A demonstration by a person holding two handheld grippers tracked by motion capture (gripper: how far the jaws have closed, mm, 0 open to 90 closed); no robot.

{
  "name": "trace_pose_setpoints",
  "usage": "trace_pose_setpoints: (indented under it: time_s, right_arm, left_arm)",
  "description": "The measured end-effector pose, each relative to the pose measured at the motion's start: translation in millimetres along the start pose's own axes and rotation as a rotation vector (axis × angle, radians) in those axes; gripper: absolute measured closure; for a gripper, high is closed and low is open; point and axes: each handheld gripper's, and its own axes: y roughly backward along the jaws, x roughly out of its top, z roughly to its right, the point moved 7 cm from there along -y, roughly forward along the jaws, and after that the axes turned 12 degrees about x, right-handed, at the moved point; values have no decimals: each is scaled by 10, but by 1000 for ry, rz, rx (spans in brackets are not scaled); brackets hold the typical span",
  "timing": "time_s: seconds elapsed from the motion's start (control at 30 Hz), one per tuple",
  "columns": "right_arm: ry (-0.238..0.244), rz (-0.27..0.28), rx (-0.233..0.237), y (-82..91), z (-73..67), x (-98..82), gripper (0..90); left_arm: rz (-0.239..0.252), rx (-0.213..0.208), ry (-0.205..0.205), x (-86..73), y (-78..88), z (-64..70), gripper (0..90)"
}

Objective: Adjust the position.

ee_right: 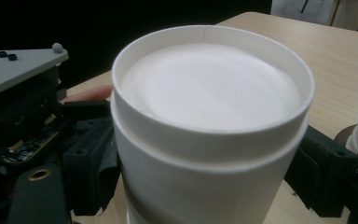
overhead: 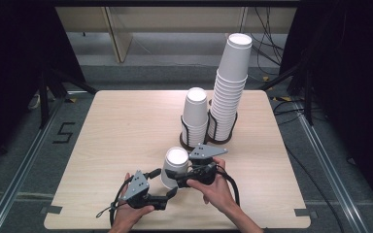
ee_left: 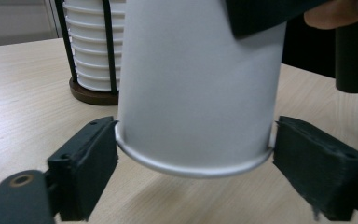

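White upturned paper cup (overhead: 176, 166) sits clamped in the right gripper (overhead: 183, 180); at seven o'clock, the left gripper (overhead: 171, 192) brackets its rim, jaws parted.

The high view looks forward and down over the whole table (overhead: 126, 126), while both gripper views sit low and very close, facing the same upside-down paper cup (overhead: 175, 167) (ee_left: 200, 84) (ee_right: 209, 135) from opposite sides.

inverted cup (overhead: 176, 166), both grippers, table (overhead: 126, 126)
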Motion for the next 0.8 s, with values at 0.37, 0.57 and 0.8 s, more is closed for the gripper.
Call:
trace_pose_setpoints:
  time_s: [0.37, 0.57, 0.8]
  right_arm:
    - [-29, 6, 51, -73, -112, -7, 206]
    - [-24, -6, 55, -89, -128, -24, 202]
    - [-51, -19, 64, -112, -101, -70, 185]
  left_arm:
    - [30, 31, -65, -10, -70, 17, 1]
    - [9, 35, -95, -30, -73, 25, 15]
    - [-39, 47, -128, -53, -73, 23, 57]
